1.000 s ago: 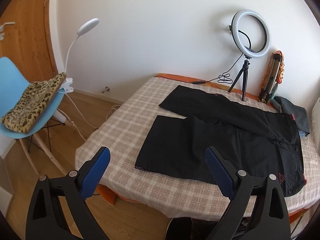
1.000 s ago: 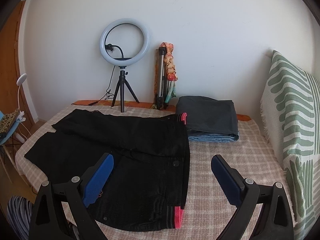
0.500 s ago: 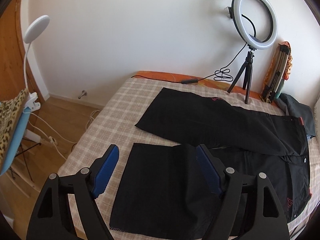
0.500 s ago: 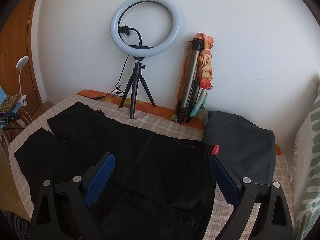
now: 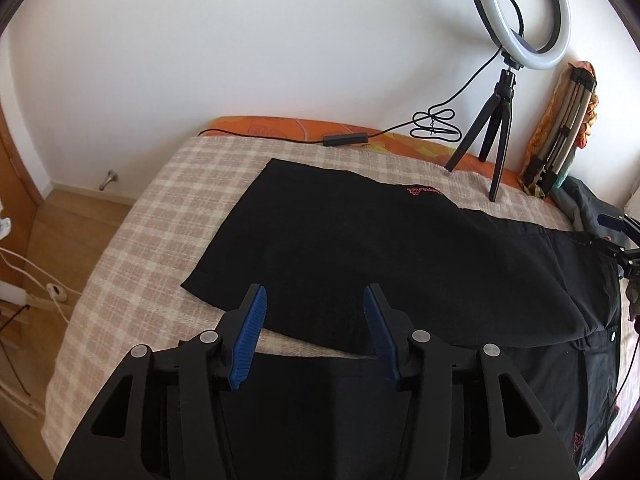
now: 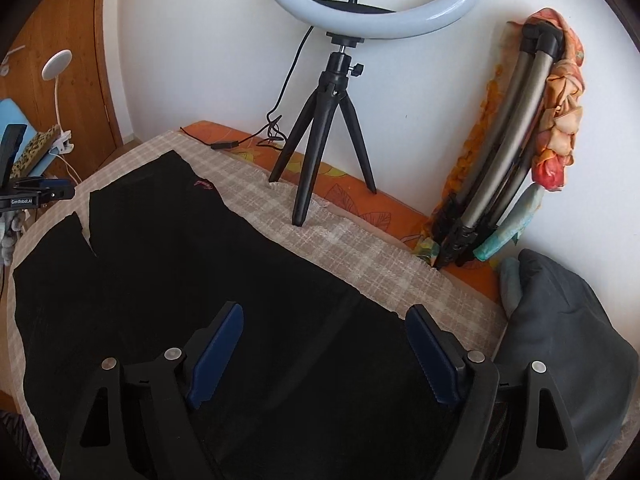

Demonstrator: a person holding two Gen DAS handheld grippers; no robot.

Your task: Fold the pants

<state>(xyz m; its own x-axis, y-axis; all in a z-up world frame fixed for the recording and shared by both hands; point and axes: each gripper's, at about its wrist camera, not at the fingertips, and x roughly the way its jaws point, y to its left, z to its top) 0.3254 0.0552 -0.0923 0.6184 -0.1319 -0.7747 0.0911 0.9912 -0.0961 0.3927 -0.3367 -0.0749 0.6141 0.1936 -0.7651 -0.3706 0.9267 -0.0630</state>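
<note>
Black pants (image 5: 360, 240) lie spread flat on the checked bed cover (image 5: 160, 216), legs apart, waist toward the right. My left gripper (image 5: 314, 308) is open and empty, hovering over the near edge of the far leg, with the near leg under it. My right gripper (image 6: 322, 332) is open and empty above the waist part of the pants (image 6: 200, 264), near their far edge. The right gripper also shows at the right edge of the left wrist view (image 5: 624, 240). The left gripper shows at the left edge of the right wrist view (image 6: 28, 192).
A ring light on a black tripod (image 6: 332, 120) stands on the bed's far edge, its cable (image 5: 400, 132) running along the orange sheet. A folded tripod with a cloth (image 6: 512, 140) leans on the wall. Folded grey clothes (image 6: 560, 340) lie at the right. The bed's left edge drops to wooden floor (image 5: 60, 232).
Both grippers have moved forward and down toward the pants. The left has passed from the near leg to the far leg; the right has closed in on the waist's far edge.
</note>
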